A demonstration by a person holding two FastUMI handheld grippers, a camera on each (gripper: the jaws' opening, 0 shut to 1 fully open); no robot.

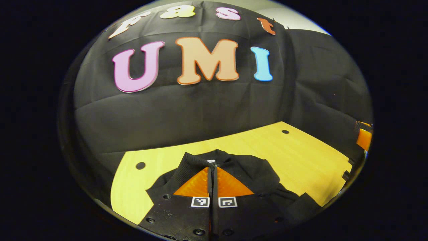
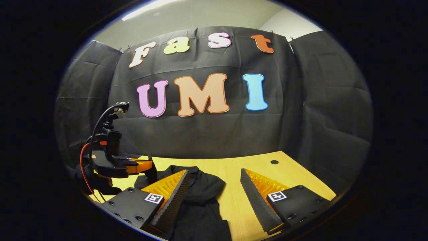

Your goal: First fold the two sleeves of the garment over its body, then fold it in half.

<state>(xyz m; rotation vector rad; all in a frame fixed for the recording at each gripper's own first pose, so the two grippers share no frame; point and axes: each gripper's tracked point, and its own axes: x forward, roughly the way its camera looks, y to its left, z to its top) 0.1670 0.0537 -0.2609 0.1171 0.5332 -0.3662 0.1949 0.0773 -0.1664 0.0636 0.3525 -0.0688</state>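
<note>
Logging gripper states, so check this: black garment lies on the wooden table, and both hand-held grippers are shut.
One part is wrong. The right hand-held gripper is open, fingers wide apart above the black garment in the right gripper view. The left hand-held gripper is shut, and the garment does lie on the wooden table.

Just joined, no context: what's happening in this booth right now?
A person is working a black fabric garment on a yellow wooden table with two handheld grippers. The left gripper has its fingers closed together, and a ribbed edge of the garment lies right at the tips; whether cloth is pinched is unclear. The right gripper is open, its fingers spread just above the table with the garment by one finger. The garment looks bunched, not neatly folded yet.
</note>
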